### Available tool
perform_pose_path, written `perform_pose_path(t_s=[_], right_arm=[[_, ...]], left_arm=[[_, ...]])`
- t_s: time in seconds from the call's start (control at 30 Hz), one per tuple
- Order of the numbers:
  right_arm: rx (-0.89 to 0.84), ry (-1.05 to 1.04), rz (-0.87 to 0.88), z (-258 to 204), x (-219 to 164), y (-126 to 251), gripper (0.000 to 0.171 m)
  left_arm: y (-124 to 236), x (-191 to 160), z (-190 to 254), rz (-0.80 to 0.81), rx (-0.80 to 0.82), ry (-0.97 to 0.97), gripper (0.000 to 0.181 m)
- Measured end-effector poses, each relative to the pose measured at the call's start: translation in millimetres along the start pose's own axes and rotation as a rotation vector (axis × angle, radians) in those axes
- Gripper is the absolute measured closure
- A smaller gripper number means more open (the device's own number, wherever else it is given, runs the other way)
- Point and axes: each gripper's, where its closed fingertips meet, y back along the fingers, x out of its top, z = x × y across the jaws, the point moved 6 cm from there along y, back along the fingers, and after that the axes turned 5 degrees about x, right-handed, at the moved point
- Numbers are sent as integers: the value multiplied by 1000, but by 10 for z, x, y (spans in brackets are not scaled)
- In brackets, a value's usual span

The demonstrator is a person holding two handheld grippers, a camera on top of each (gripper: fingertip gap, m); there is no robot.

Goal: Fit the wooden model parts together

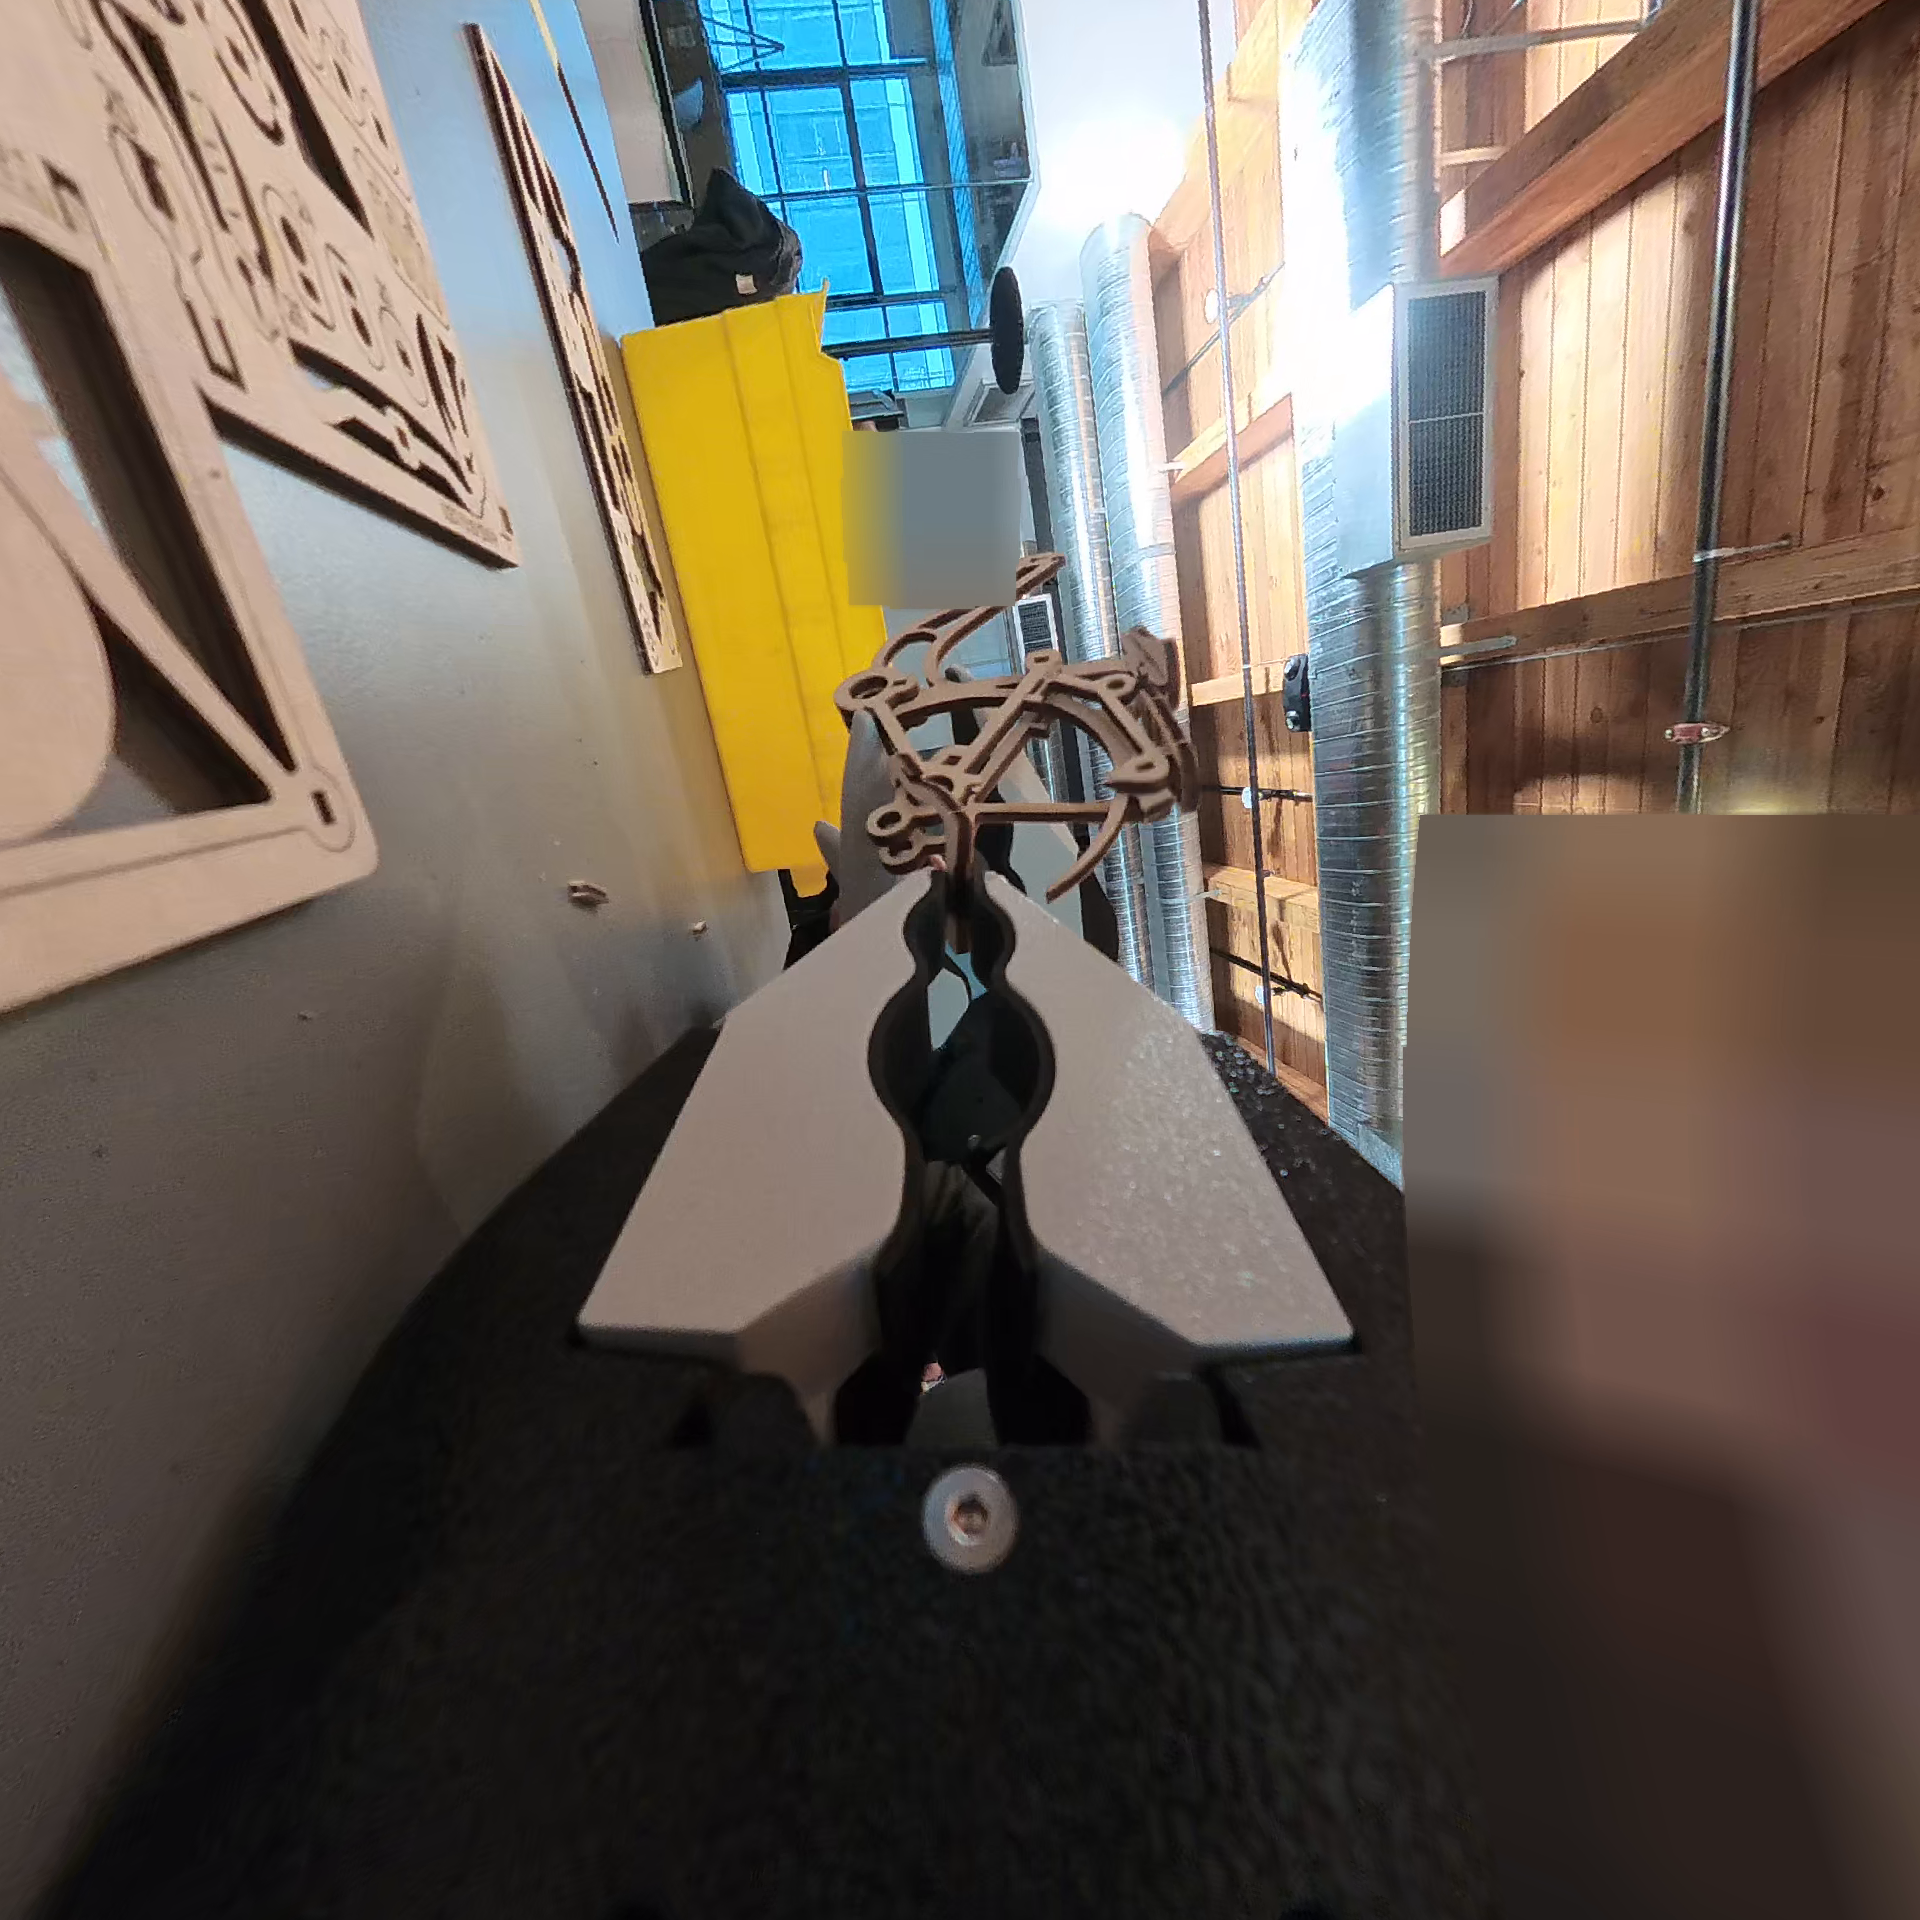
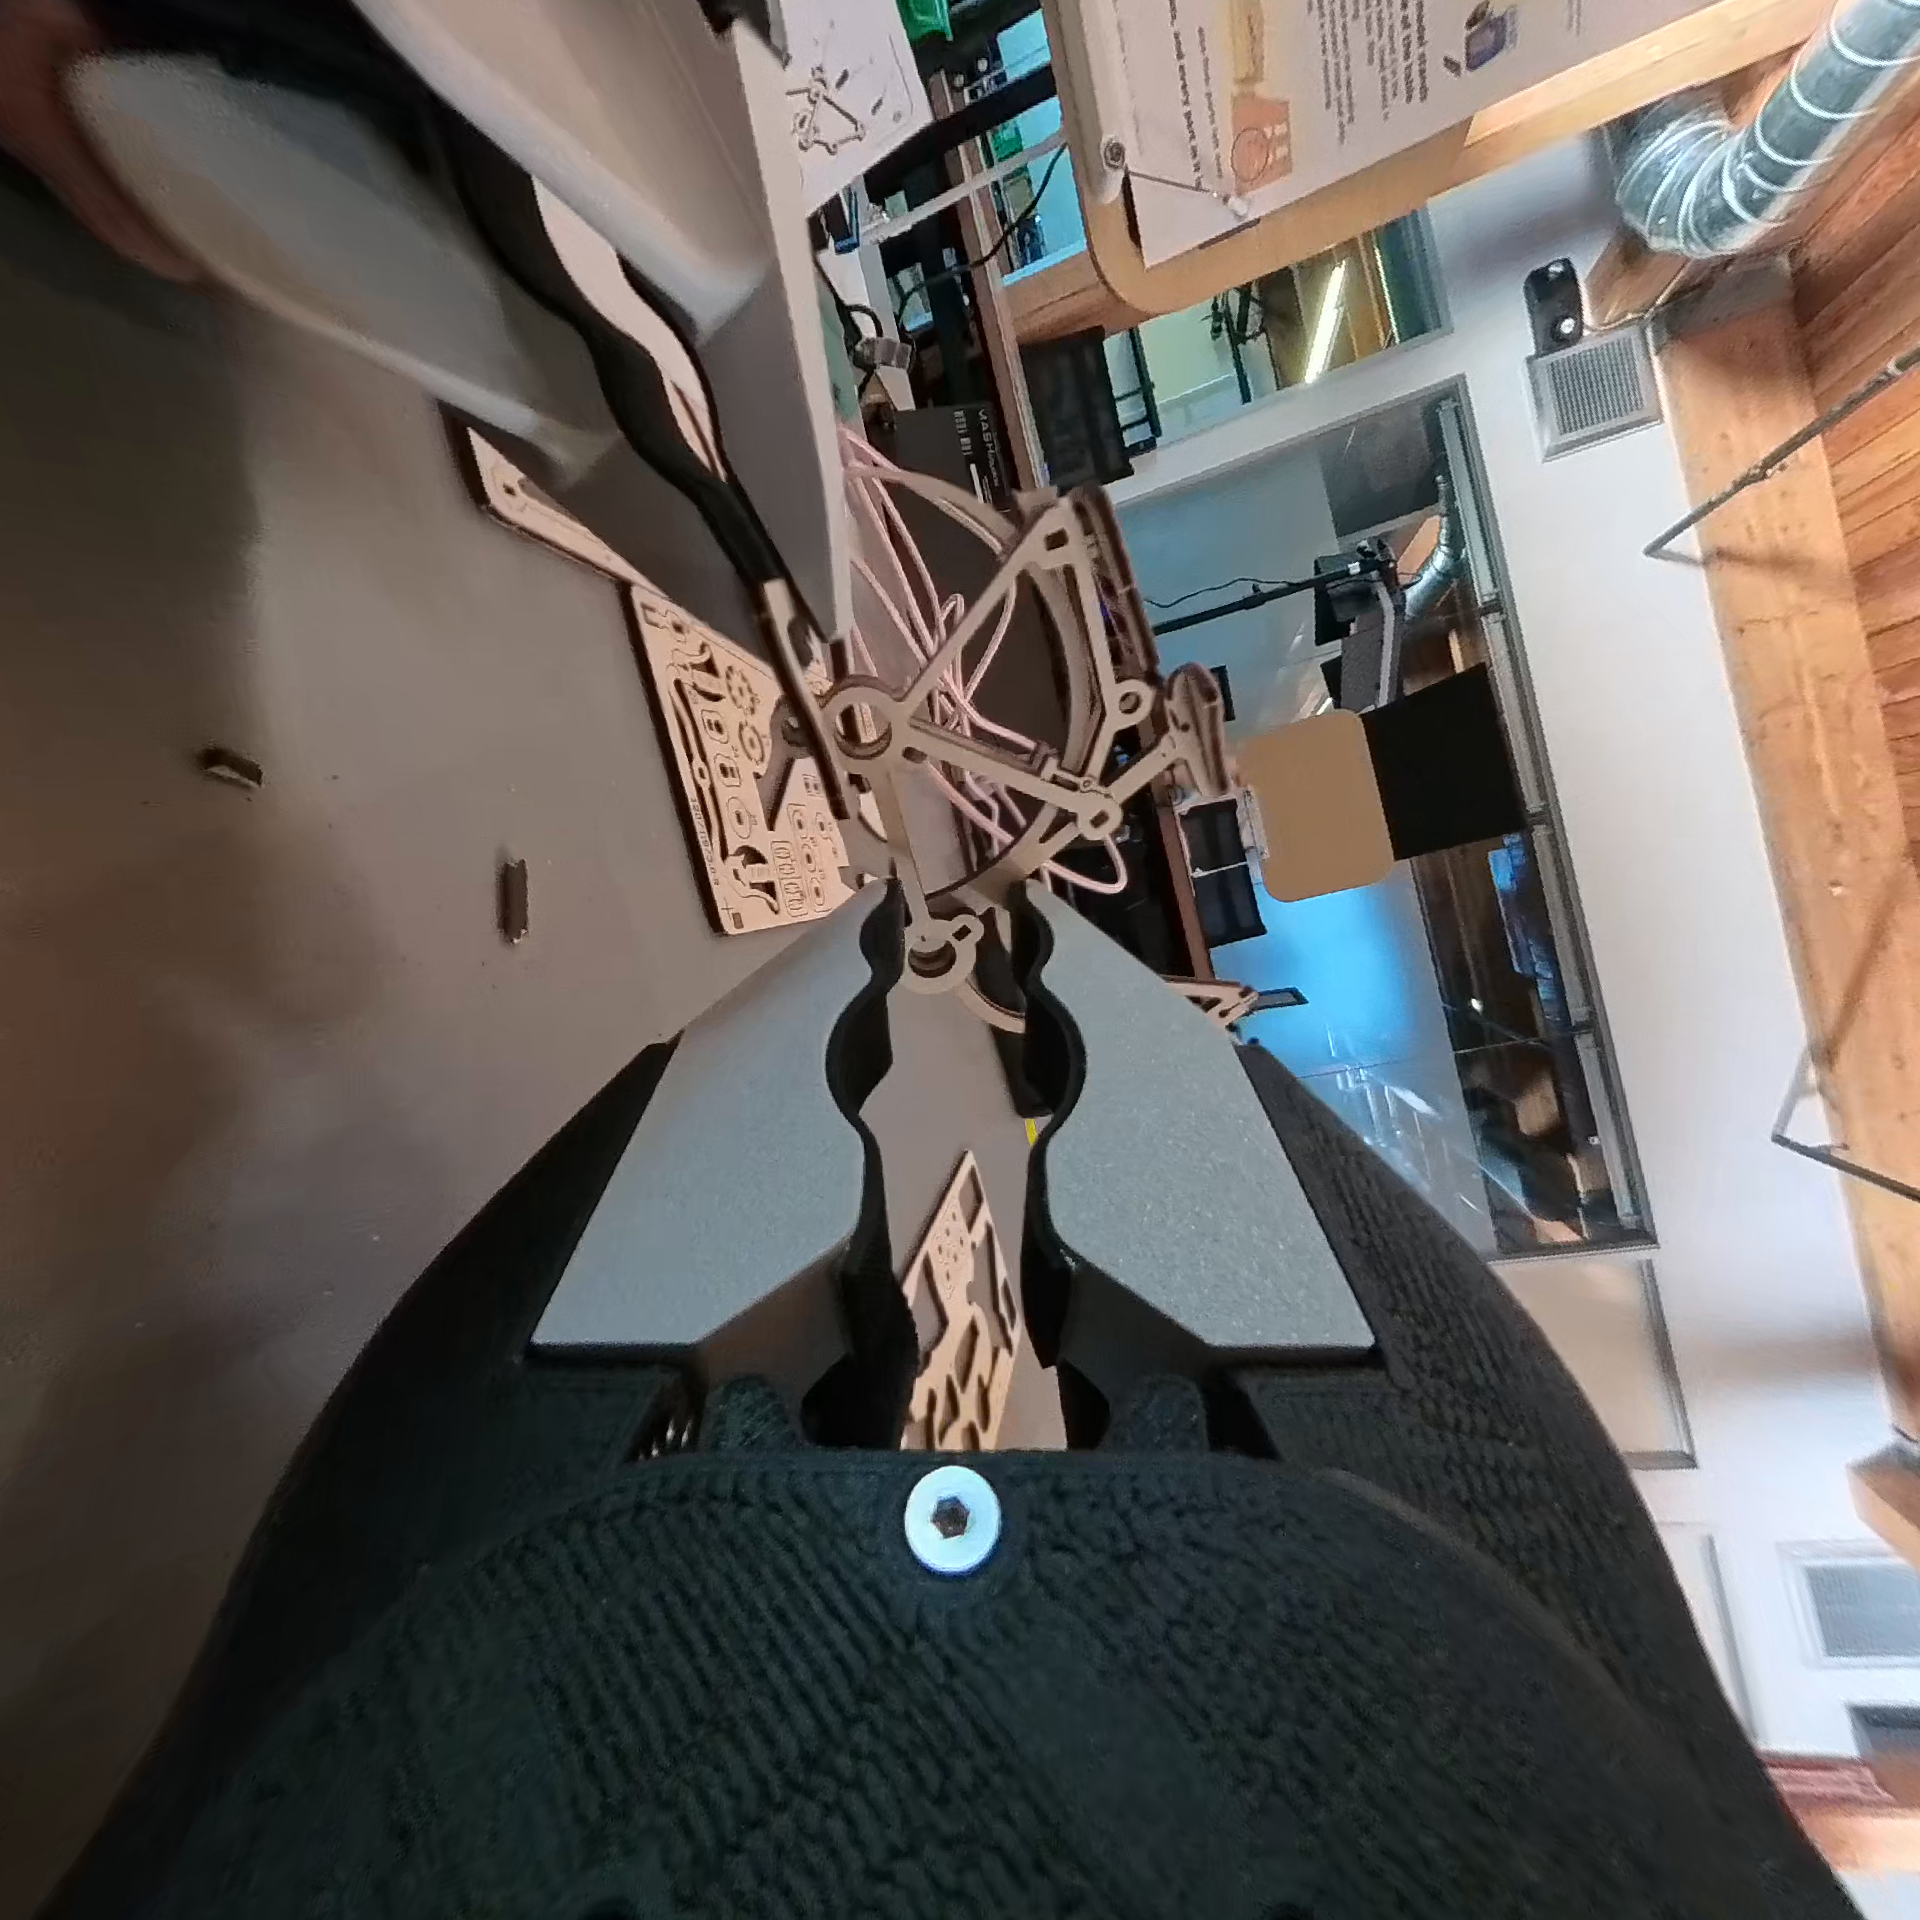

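Note:
A wooden bicycle-like model of thin laser-cut struts and arcs is held in the air above the grey table. My left gripper is shut on a thin tab at the model's near edge. In the right wrist view the same model sits at my right gripper, whose jaws are closed on the round hub end. The left gripper's grey fingers reach the model from the upper left. A grey finger of the right gripper shows behind the model.
Laser-cut wooden part sheets lie on the table, one below my right gripper. Small loose wooden bits lie nearby. A yellow bin stands at the table's far end. A printed sheet lies farther off. There is about 5 centimeters between the tips of the two grippers.

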Motion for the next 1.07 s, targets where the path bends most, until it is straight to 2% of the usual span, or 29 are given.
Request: perform_pose_path(t_s=[0.47, 0.67, 1.07], right_arm=[[-31, -37, 16, 65, 58, 21, 153], [-72, 27, 37, 101, 52, 58, 153], [-48, 21, 33, 78, 32, 47, 153]], left_arm=[[2, -17, 86, 40, -129, 31, 181], [6, -18, 90, 37, -135, 31, 181], [2, -10, 84, 39, -129, 40, 181]])
